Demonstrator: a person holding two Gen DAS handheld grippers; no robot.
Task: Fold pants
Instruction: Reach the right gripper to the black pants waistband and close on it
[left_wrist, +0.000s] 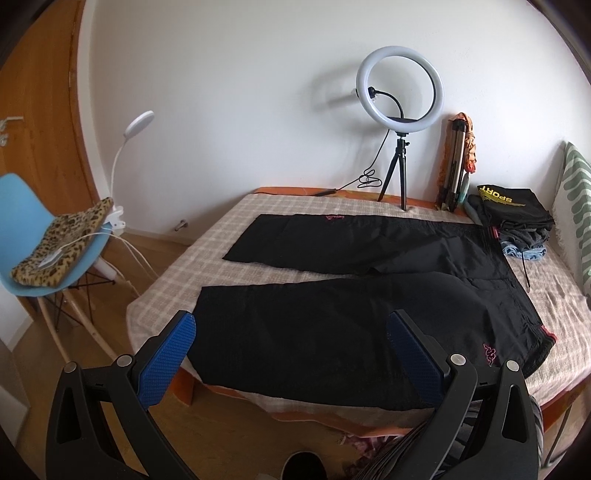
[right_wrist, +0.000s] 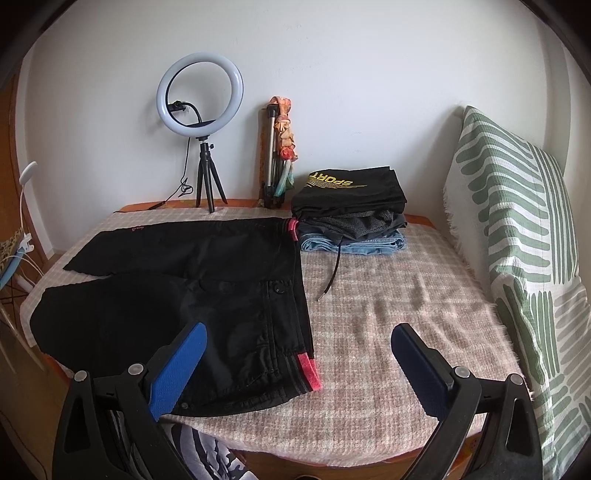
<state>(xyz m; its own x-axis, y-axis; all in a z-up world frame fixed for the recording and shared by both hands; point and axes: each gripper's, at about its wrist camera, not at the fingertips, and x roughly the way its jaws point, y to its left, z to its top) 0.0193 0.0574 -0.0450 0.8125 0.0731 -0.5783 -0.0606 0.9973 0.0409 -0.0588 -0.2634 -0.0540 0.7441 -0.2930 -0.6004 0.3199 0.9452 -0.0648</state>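
Blue-padded fingers of the left gripper (left_wrist: 291, 332) stand wide apart and empty above the near leg of the black pants (left_wrist: 369, 280); the right gripper (right_wrist: 299, 339) is likewise spread, gripping nothing, poised over the near waistband corner with its red trim.

Those pants lie flat on the checked cover (right_wrist: 388, 295) of the bed, legs parted in a narrow V, waistband toward the folded clothes stack (right_wrist: 351, 210); a small pink logo marks the near hip, a button shows at the fly.

Near leg reaches the bed's front edge; bare cover lies open right of the waistband as far as the green-patterned cushion (right_wrist: 517, 221); ring light (right_wrist: 199, 99) and folded tripod (right_wrist: 275, 155) stand against the far wall.

Only the left wrist view shows the blue chair (left_wrist: 44, 240) with its leopard-print pad and the wooden door (left_wrist: 33, 110).
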